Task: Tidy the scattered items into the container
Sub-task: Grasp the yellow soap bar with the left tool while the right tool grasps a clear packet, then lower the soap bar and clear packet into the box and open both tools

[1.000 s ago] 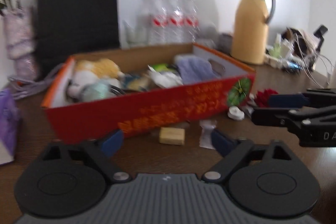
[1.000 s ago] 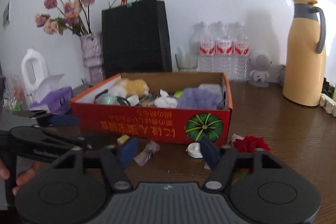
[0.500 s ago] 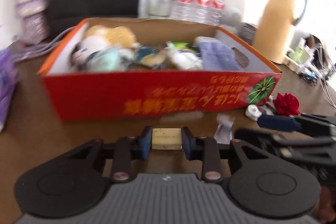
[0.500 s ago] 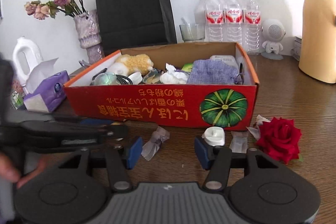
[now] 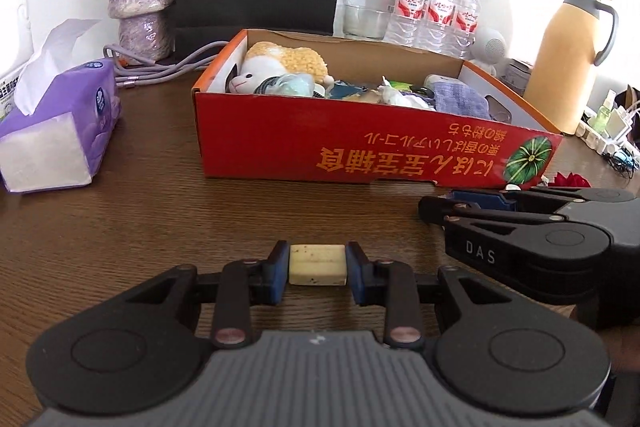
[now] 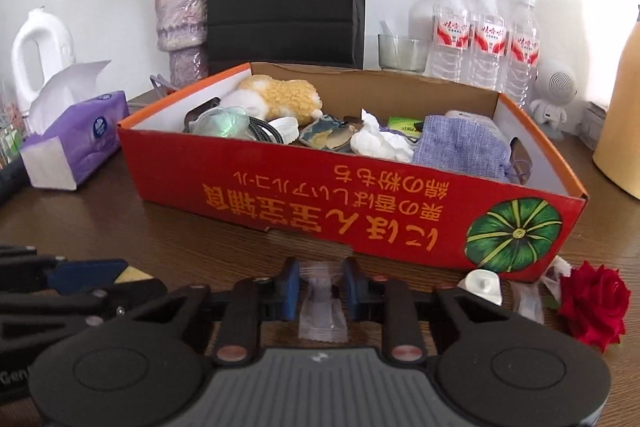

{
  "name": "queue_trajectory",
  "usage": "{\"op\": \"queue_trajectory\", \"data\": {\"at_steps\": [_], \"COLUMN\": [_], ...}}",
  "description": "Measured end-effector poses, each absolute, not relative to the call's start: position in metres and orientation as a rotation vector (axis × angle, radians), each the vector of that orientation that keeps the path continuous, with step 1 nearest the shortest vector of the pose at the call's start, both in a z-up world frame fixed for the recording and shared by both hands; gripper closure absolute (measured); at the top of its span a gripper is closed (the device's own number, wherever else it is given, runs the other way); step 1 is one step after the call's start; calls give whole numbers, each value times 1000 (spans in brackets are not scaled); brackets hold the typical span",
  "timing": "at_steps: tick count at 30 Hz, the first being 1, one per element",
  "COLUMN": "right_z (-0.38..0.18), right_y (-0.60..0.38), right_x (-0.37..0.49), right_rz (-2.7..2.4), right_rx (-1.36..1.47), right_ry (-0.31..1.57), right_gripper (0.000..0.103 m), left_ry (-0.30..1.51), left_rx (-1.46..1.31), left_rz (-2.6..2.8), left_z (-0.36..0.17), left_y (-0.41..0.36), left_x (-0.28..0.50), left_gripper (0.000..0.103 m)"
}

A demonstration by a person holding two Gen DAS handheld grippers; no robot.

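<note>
Both grippers angle downward over the dark wooden bench (image 5: 120,227), side by side in front of the red cardboard box (image 5: 360,155), which sits further back toward the wall edge. Left gripper (image 5: 317,269): fingers (image 5: 278,275) clenched on a pale yellow speckled block (image 5: 317,264), pads pressing its two ends, block held level between them; whether it is off the bench surface is hard to tell. Right gripper (image 6: 319,287): jaws closing, a small clear plastic sachet (image 6: 322,311) between the fingers (image 6: 290,289), pads against its upper part, its crimped lower end trailing back toward the camera. In the left wrist view the right gripper (image 5: 476,203) lies low at the right, pointing leftward across the box front. Box is open-topped, with yellow lettering and a green pumpkin print on the near wall. Inside: a yellow-and-white plush toy (image 6: 280,99) at the far left end, a pale green crumpled wrapper (image 6: 220,121), a coiled dark cable (image 6: 260,131), crumpled white tissue (image 6: 380,141), a green packet (image 6: 404,123), a folded blue-grey cloth (image 6: 460,145) at the right end. Loose on the bench by the box's near right corner: a white cap (image 6: 482,285), a second clear sachet (image 6: 528,301), a red rose (image 6: 592,303). A purple tissue pack (image 5: 60,131) sits toward the left edge.
</note>
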State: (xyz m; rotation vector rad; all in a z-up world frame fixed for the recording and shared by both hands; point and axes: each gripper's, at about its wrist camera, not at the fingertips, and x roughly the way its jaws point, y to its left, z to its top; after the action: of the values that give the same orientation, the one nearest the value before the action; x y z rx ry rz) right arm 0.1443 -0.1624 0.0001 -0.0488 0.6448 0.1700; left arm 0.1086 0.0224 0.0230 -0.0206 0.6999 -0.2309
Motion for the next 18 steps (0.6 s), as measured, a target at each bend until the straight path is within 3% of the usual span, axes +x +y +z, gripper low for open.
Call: {"op": "queue_trajectory", "data": {"at_steps": [6, 13, 18], "right_z": [12, 61, 73], "right_y": [-172, -191, -196], "right_x": [118, 54, 17], "right_rz": [151, 114, 108], "right_rx": [-43, -10, 11], "right_ry": [597, 258, 120], "right_gripper": [82, 81, 81], "left_ry": [583, 304, 251], "left_rx": [5, -58, -95], "left_rz": [-203, -127, -121], "left_z": [40, 74, 81], "left_y": [14, 6, -3], "left_x": [86, 40, 15], "left_gripper": [72, 72, 72]}}
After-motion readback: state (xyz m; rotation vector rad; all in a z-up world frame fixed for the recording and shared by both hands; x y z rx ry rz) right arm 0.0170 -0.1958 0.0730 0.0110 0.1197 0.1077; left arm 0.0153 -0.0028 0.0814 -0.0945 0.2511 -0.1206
